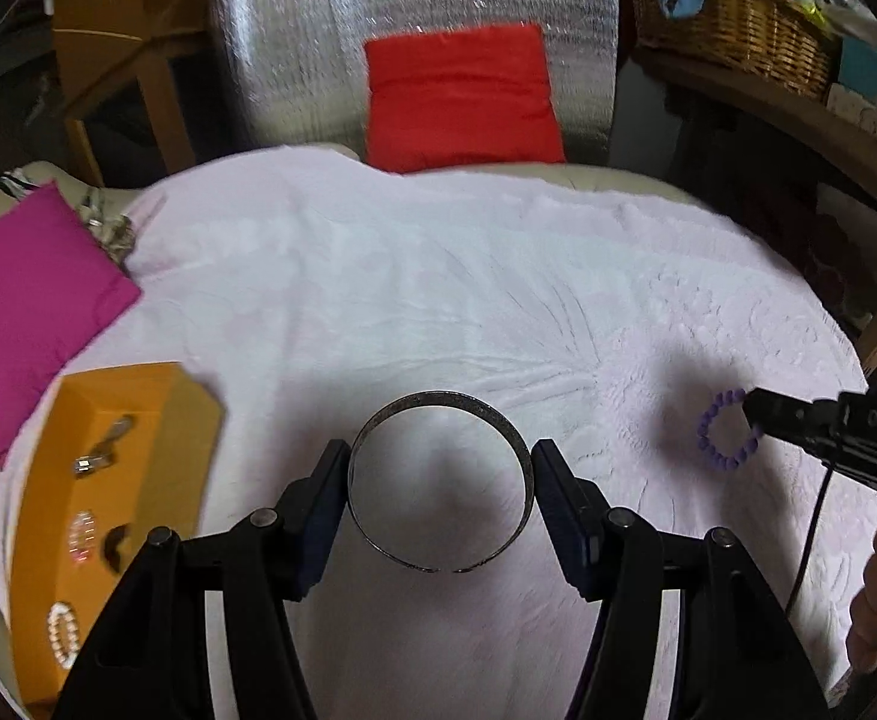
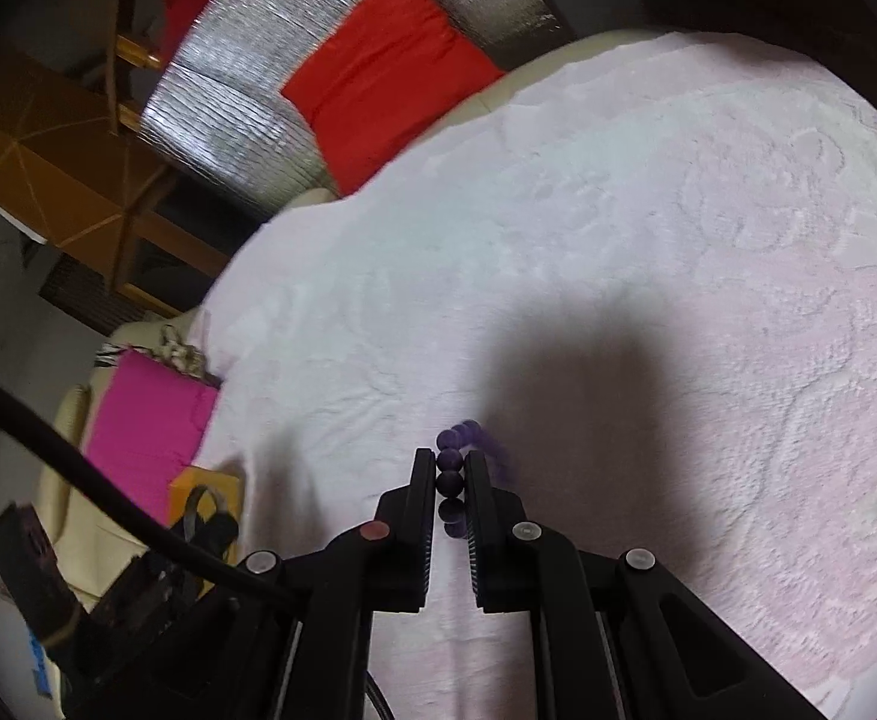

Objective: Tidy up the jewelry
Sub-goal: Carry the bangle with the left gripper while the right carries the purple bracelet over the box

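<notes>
Now the left gripper (image 1: 441,483) clamps a dark metal bangle (image 1: 440,489) above the pale pink towel (image 1: 438,300). Right of it, the right gripper (image 2: 449,483) pinches a purple bead bracelet (image 2: 450,477). An orange jewelry box (image 1: 138,468) lies near left.

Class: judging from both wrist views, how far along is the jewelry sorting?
Done: several pieces lie in the orange tray. In hand: left gripper grips the metal bangle; right gripper pinches the purple bead bracelet. Left: placing both in the tray.
</notes>
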### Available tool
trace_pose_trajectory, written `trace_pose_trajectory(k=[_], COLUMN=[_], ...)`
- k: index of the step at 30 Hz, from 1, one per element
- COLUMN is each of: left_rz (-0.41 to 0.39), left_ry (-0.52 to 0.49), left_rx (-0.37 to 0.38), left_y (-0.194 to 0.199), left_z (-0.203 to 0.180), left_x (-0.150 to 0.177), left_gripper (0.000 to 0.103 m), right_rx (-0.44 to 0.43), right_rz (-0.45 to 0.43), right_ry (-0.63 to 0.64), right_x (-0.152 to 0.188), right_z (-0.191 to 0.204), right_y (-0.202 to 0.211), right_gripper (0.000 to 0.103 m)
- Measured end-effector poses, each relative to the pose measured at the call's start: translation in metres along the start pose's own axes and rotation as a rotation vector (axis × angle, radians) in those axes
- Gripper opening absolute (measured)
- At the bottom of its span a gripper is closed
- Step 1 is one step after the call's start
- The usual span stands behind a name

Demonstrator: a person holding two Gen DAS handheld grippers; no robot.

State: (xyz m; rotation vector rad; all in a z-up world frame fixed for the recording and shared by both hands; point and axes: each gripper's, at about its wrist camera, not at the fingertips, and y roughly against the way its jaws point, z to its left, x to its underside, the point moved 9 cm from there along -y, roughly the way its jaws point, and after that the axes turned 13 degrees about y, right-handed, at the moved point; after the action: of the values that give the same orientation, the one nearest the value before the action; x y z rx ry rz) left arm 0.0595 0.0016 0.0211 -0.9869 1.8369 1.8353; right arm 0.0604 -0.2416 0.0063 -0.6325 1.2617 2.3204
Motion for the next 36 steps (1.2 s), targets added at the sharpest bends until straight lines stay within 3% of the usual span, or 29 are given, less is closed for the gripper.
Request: trace_pose_trajectory(k=[15, 36], left_rz=[-0.196, -0.29], left_ry=[0.004, 0.089], left_rx=[-0.106, -0.203], left_y=[0.109, 0.177], left_z=[0.05, 0.138], left_x=[-0.009, -0.003], left_gripper=[0.063, 0.063], right_rx=[-0.068, -0.104], right_rz=[-0.063, -0.071], right_ry=[0.097, 0.206], right_x=[0.011, 0.041], right_z=[0.059, 0.136], right_y=[0.019, 0.019], right_gripper=[0.011, 0.011])
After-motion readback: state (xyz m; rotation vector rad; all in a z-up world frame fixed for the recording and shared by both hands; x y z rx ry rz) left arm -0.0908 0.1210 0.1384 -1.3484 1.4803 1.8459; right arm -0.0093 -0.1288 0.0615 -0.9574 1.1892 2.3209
